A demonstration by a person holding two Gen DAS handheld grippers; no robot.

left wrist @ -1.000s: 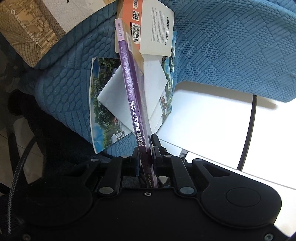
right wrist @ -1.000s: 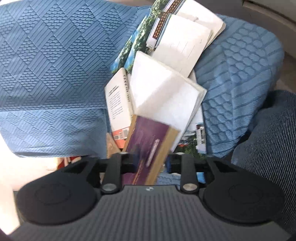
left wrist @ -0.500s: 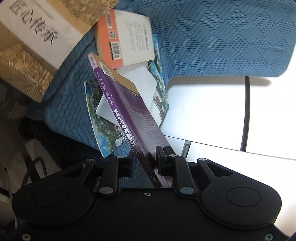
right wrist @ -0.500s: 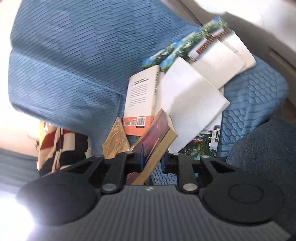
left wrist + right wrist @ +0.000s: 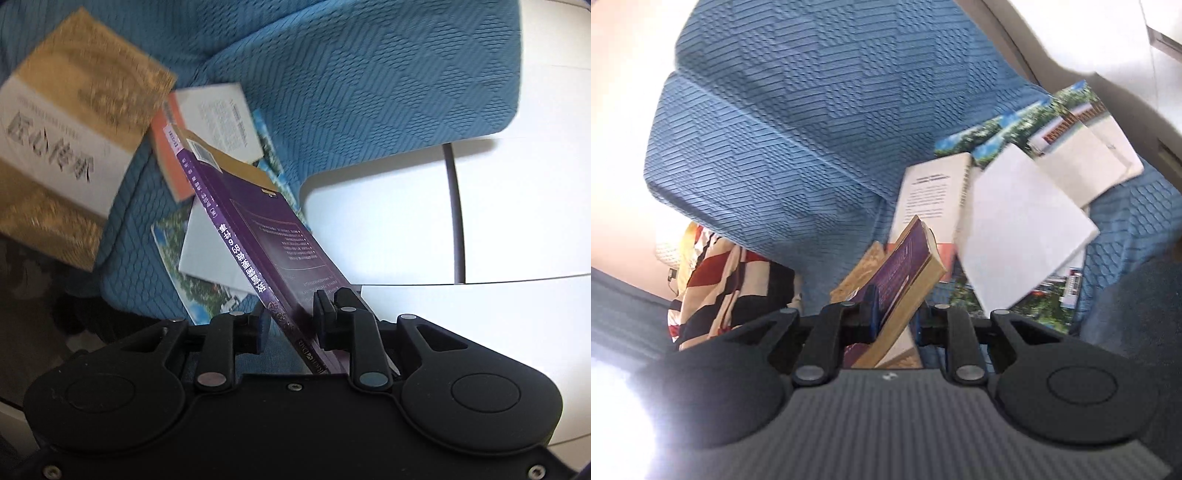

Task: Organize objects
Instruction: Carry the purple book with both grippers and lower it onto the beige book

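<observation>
A purple book (image 5: 258, 236) with white lettering on its spine leans to the left between the fingers of my left gripper (image 5: 291, 310). Both pads touch it while the jaws are opening, and it hangs above the blue sofa cover (image 5: 369, 92). My right gripper (image 5: 897, 306) is shut on a purple-covered book (image 5: 905, 266) with tan page edges, tilted to the right. A gold-patterned book (image 5: 857, 273) shows just behind it, and whether it is also gripped I cannot tell. Below lie an orange-and-white book (image 5: 218, 129), a white sheet (image 5: 1023, 229) and photo brochures (image 5: 1052, 122).
A large gold book (image 5: 70, 140) with black characters looms blurred at the left. White floor (image 5: 388, 221) with a dark cable (image 5: 456, 221) lies right of the sofa. A striped cloth (image 5: 720, 273) hangs at the left, and a dark blue cushion (image 5: 1137, 306) is at the right.
Both grippers have risen and rolled, so the pile on the sofa looks smaller. The left's purple book went from upright to leaning left. The gold book grew larger at the left.
</observation>
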